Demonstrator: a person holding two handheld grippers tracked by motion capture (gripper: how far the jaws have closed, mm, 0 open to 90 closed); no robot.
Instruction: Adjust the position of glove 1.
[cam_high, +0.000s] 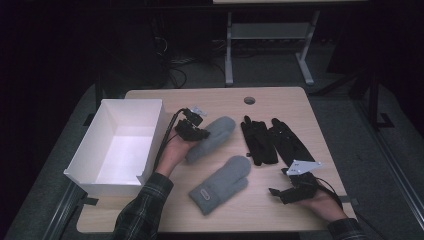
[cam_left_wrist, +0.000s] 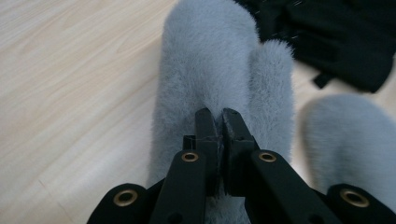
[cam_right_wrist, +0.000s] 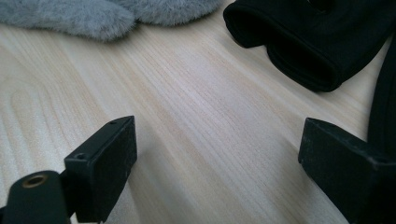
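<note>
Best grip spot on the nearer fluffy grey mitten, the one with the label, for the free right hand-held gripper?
Pinch the fluffy grey mitten at its thumb edge, coming from its right side with the open right hand-held gripper. It lies flat, cuff toward the person; the thumb bulge faces that gripper and gives a narrow fold.

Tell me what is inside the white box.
The white box shows a bare white floor and inner walls, with nothing in it. Its near wall hides a strip of floor just behind it.
</note>
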